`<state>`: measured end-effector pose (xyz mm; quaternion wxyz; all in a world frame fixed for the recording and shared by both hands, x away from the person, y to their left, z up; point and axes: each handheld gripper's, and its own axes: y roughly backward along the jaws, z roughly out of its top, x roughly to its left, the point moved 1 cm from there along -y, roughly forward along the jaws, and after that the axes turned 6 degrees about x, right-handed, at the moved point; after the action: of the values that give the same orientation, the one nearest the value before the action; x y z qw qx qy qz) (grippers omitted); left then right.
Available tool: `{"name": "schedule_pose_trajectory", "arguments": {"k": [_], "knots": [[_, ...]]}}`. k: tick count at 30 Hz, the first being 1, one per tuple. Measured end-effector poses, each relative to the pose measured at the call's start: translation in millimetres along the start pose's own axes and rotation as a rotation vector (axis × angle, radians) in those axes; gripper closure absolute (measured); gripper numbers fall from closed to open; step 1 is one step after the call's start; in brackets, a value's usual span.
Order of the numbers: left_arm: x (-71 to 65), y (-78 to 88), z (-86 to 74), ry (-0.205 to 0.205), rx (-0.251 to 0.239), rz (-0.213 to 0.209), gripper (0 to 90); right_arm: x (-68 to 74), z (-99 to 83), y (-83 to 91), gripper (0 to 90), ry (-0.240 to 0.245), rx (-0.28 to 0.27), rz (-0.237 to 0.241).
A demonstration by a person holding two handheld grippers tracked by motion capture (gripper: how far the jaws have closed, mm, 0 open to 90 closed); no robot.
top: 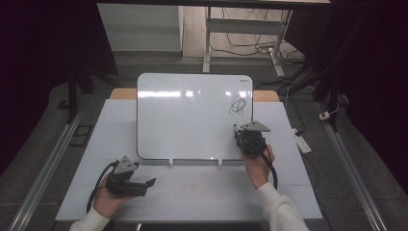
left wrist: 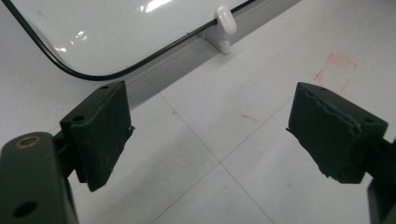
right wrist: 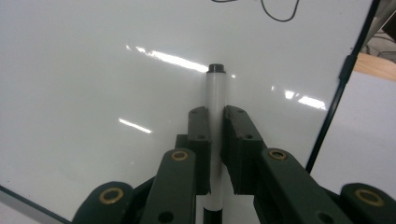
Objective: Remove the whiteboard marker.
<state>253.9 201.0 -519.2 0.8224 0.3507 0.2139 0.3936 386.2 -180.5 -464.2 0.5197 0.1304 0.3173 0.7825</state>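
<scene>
A white marker [right wrist: 215, 93] with a dark end stands upright between the jaws of my right gripper [right wrist: 216, 119], which is shut on its barrel. The marker's end is close to the whiteboard [right wrist: 93, 70], below a black scribble [right wrist: 280, 11]. In the high view the right gripper [top: 240, 131] is over the lower right part of the whiteboard [top: 187, 115], under the scribble [top: 239, 105]. My left gripper [top: 150, 184] lies low at the table's front left, pointing right. Its jaws stand wide apart with nothing between them [left wrist: 215, 130].
The whiteboard leans on white clip feet [left wrist: 224, 23] on a pale grey table [top: 202, 192]. Faint red marks [left wrist: 334, 70] stain the tabletop in front of the board. A desk frame and cables [top: 250, 45] stand behind the table, and a power strip [top: 303, 143] lies at its right.
</scene>
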Motion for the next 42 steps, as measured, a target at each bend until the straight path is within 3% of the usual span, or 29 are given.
{"name": "schedule_pose_trajectory", "arguments": {"k": [7, 17, 19, 24, 28, 33, 42], "knots": [[-1.6, 1.0, 1.2, 0.003, -0.016, -0.008, 15.1, -6.2, -0.1, 6.9, 81.2, -0.037, -0.047, 0.055], [-9.7, 2.8, 13.1, -0.002, -0.056, -0.052, 19.2, -4.4, 1.9, 36.3, 81.1, -0.016, -0.202, 0.162], [-13.4, 2.9, 19.6, -0.009, -0.070, -0.062, 19.7, -3.7, 1.6, 40.4, 81.1, -0.022, -0.219, 0.188], [-27.6, -3.6, 40.5, -0.030, -0.086, -0.146, 21.9, -1.8, 1.7, 49.3, 81.1, -0.027, -0.263, 0.273], [-35.0, -8.6, 52.2, -0.051, -0.089, -0.148, 23.2, 1.9, 3.0, 54.2, 81.1, -0.025, -0.284, 0.312], [-55.1, -20.8, 80.9, -0.111, -0.096, -0.177, 24.5, 9.4, 3.0, 58.5, 81.1, -0.022, -0.311, 0.360], [-73.1, -42.4, 105.0, -0.120, -0.113, -0.240, 28.9, 33.7, -1.6, 58.8, 81.1, 0.021, -0.327, 0.436]]}}
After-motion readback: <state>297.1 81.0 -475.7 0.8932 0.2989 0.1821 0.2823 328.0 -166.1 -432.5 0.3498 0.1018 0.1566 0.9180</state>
